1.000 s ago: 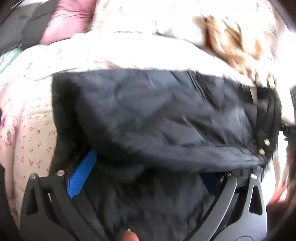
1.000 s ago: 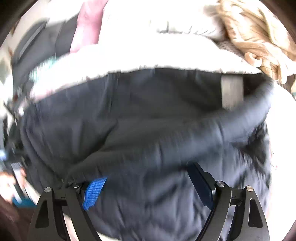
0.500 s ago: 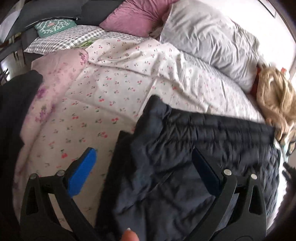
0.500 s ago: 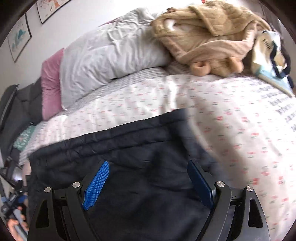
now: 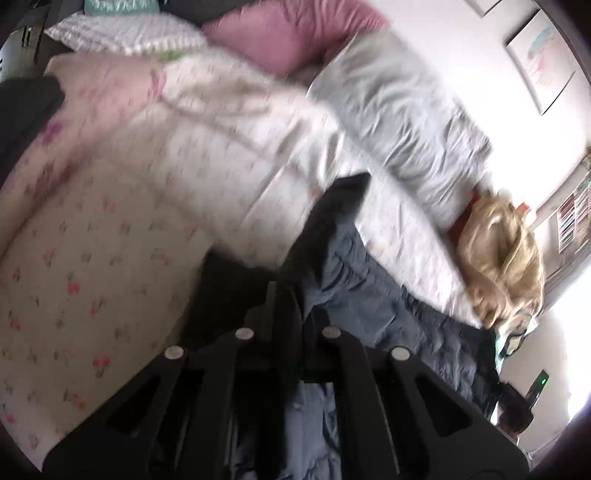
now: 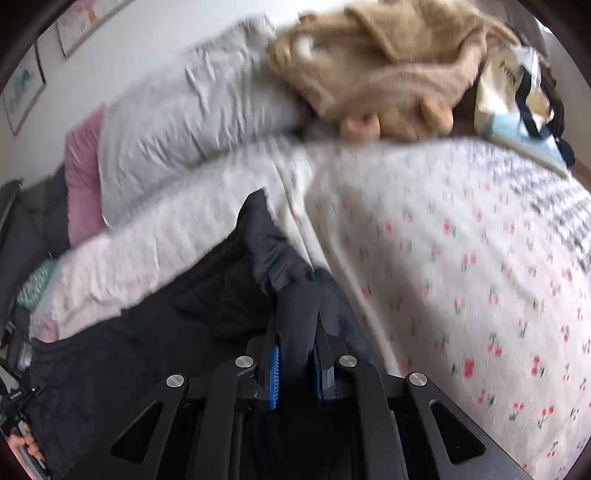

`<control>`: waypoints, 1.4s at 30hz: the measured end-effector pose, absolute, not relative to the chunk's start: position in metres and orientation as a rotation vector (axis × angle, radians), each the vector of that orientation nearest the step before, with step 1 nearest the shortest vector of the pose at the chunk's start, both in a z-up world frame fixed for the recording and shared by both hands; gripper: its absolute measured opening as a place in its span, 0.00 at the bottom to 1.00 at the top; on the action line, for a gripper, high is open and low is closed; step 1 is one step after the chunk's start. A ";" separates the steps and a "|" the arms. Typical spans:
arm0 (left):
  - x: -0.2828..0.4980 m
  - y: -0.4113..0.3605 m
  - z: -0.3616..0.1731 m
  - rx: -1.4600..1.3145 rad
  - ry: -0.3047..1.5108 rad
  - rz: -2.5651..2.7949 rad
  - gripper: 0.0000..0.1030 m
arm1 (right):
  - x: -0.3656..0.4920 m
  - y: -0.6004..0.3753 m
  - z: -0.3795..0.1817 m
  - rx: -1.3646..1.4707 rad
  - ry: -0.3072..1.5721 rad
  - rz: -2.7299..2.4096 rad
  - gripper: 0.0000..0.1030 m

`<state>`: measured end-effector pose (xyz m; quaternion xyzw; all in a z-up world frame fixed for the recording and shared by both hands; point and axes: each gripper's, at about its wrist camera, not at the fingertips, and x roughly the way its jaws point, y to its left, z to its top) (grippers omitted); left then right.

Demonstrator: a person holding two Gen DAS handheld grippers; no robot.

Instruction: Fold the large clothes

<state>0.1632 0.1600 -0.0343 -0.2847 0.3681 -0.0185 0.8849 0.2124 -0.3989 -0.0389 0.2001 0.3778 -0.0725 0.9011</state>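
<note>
A dark quilted jacket (image 5: 373, 310) lies on the cherry-print bed cover (image 5: 110, 240). In the left wrist view my left gripper (image 5: 291, 299) is closing its jaws on a raised corner of the jacket, with dark fabric pinched between the fingers. In the right wrist view the jacket (image 6: 147, 350) spreads to the lower left, and my right gripper (image 6: 295, 336) is closing on another corner; a fold of fabric stands between the blue pads (image 6: 274, 373), which press on it. Both views are blurred by motion.
A grey pillow (image 5: 399, 118) and a pink pillow (image 5: 295, 33) lie at the head of the bed. A tan fleece garment (image 6: 388, 62) and a tote bag (image 6: 517, 85) sit at the far side. Another dark garment (image 5: 26, 110) lies at the left edge.
Both grippers went from wide open over the flat jacket to closed on its corners. Both views have shifted and rolled, and the fabric now bunches up between the fingers.
</note>
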 end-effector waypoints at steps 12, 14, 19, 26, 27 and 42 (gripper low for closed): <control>0.159 0.133 -0.018 -0.330 0.721 0.208 0.76 | 0.203 -0.395 -0.042 0.302 0.809 -0.328 0.67; 0.158 0.115 -0.010 -0.315 0.690 0.133 0.77 | 0.204 -0.376 -0.029 0.295 0.757 -0.247 0.71; 0.180 0.071 -0.044 -0.193 0.820 0.048 0.78 | 0.232 -0.313 -0.051 0.207 0.847 -0.017 0.74; 0.187 0.105 -0.069 -0.221 0.915 0.149 0.78 | 0.226 -0.383 -0.089 0.304 0.934 -0.197 0.74; 0.182 0.108 -0.067 -0.205 0.923 0.170 0.78 | 0.220 -0.396 -0.088 0.280 0.957 -0.282 0.74; 0.088 0.146 -0.030 -0.520 1.088 0.030 0.99 | 0.144 -0.361 -0.018 0.277 0.971 -0.015 0.80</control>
